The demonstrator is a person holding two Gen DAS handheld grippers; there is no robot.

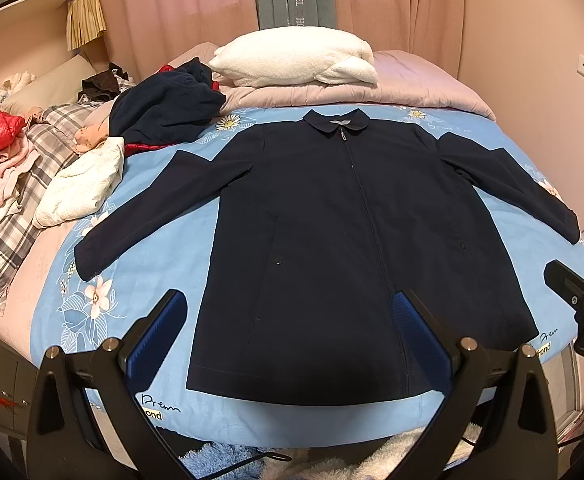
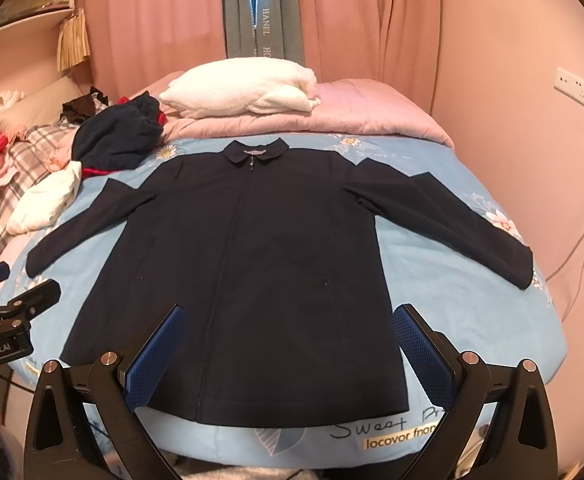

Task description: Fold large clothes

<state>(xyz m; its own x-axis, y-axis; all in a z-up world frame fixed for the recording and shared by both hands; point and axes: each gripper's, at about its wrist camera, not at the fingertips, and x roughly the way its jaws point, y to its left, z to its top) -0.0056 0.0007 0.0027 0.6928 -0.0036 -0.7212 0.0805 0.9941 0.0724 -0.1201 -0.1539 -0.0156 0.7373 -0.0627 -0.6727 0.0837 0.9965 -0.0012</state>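
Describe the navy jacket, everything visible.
The navy jacket lies flat, front up, on the blue floral bedsheet, collar toward the pillows, hem toward the cameras. Smooth woven-looking fabric; small collar, full front zip closed, a snap at each side pocket. Both sleeves spread outward and down. No gripper touches it.

One navy jacket (image 1: 332, 240) lies spread flat on the one bed (image 1: 164, 380), with two sleeves out to the sides, one collar, one zip down the front and two snap buttons showing. Beyond it sits one folded white towel (image 1: 296, 58). Two claws are in view, the left claw (image 1: 292, 320) and the right claw (image 2: 292, 332) (each with two blue-padded fingers, spread apart). One heap of mixed clothes (image 1: 20, 160) fills the bed's left side, too tangled to count.
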